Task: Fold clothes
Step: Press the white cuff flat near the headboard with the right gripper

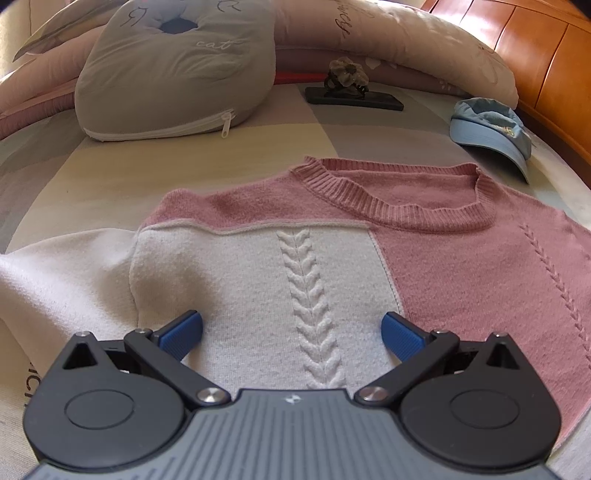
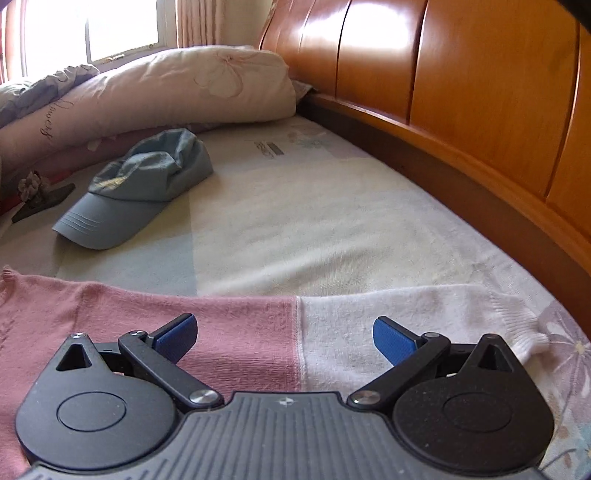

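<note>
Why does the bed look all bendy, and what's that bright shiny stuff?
Left wrist view: fisheye lens curves the bed's edges, sweater stays sharp. Right wrist view: window is blown out white, sunlight glares off the wooden headboard, and the cap looks slightly soft.

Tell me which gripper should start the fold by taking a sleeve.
Probably right: the right gripper hangs open over the sweater's outstretched sleeve near its white cuff. The left gripper is over the chest.

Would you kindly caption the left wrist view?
Open left gripper poised over a pink-and-white sweater spread flat on the bed.
</note>
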